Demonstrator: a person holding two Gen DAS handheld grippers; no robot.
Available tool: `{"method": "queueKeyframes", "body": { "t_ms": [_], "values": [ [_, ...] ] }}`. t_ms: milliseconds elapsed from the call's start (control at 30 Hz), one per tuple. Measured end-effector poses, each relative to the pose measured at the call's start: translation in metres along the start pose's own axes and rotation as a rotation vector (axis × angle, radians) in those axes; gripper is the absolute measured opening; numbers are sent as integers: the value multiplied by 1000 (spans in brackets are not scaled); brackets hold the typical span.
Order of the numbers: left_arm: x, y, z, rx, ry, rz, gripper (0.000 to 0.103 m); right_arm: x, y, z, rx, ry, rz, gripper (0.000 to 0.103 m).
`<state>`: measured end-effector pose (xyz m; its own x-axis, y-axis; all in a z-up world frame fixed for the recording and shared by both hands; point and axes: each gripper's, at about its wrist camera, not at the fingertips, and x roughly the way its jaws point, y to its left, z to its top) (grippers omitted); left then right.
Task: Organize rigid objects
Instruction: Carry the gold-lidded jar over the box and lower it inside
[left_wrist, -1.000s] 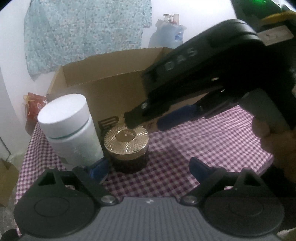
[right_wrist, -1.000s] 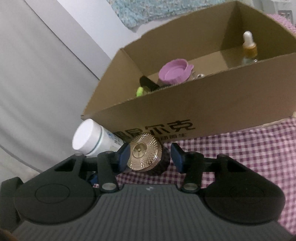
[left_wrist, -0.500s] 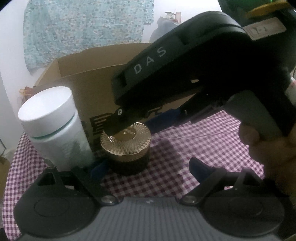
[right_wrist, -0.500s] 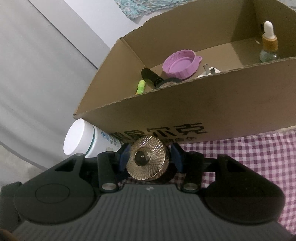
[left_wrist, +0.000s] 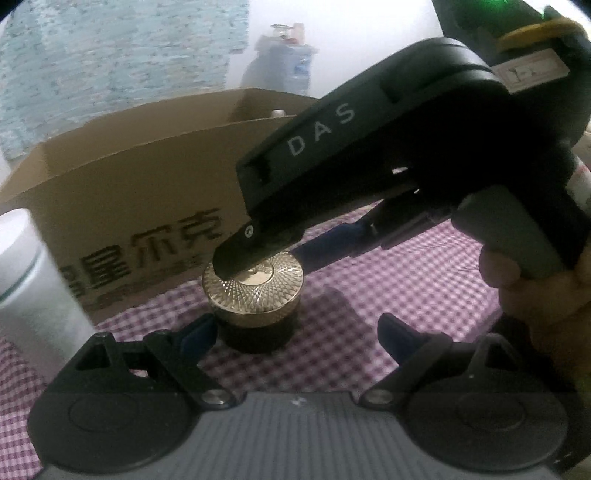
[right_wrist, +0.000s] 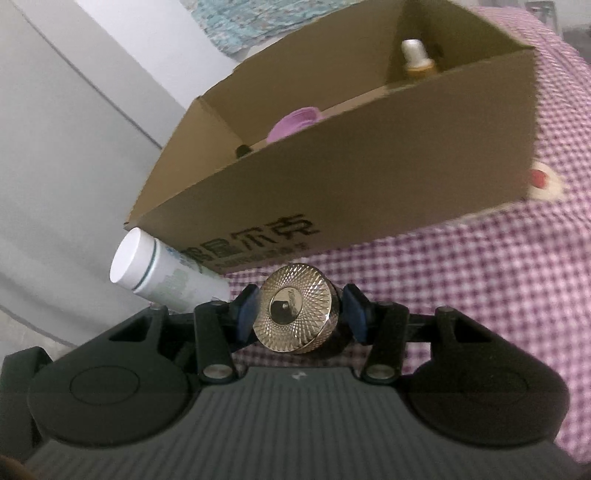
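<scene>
A dark jar with a gold patterned lid (left_wrist: 255, 291) stands upright on the purple checked cloth, just in front of the cardboard box (left_wrist: 147, 192). My right gripper (right_wrist: 300, 314) comes down over it. Its blue pads (right_wrist: 245, 314) sit against both sides of the jar (right_wrist: 291, 314), shut on it. My left gripper (left_wrist: 297, 330) is open wide and low over the cloth. Its left fingertip (left_wrist: 199, 332) is close beside the jar and nothing is between its fingers. A white bottle (right_wrist: 155, 269) stands left of the jar.
The open box (right_wrist: 369, 177) holds a pink lid (right_wrist: 295, 120), a dropper bottle (right_wrist: 415, 61) and a black item (right_wrist: 242, 149). A small red-and-white thing (right_wrist: 541, 179) lies on the checked cloth (right_wrist: 461, 295) right of the box. A hand (left_wrist: 535, 295) holds the right gripper's handle.
The right gripper's pads have come in against the jar. The left view has shifted, so the white bottle now sits at its left edge and the box looks nearer. The jar stays on the cloth.
</scene>
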<state>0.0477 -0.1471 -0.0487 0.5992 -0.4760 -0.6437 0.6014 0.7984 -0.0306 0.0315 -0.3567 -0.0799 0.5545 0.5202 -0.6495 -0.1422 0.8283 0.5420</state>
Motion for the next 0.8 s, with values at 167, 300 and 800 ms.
{"method": "queueKeyframes", "body": {
  "t_ms": [167,300,800],
  "values": [
    [2,0,-3,6,-20,-15,91,-13,-16,-7,52,-21,10,50],
    [10,4,-1,32,-16,30,91,-18,-25,-6,79,-46,4,50],
    [30,16,9,16,5,50,59,-4,-29,-8,112,-24,30,48]
  ]
}}
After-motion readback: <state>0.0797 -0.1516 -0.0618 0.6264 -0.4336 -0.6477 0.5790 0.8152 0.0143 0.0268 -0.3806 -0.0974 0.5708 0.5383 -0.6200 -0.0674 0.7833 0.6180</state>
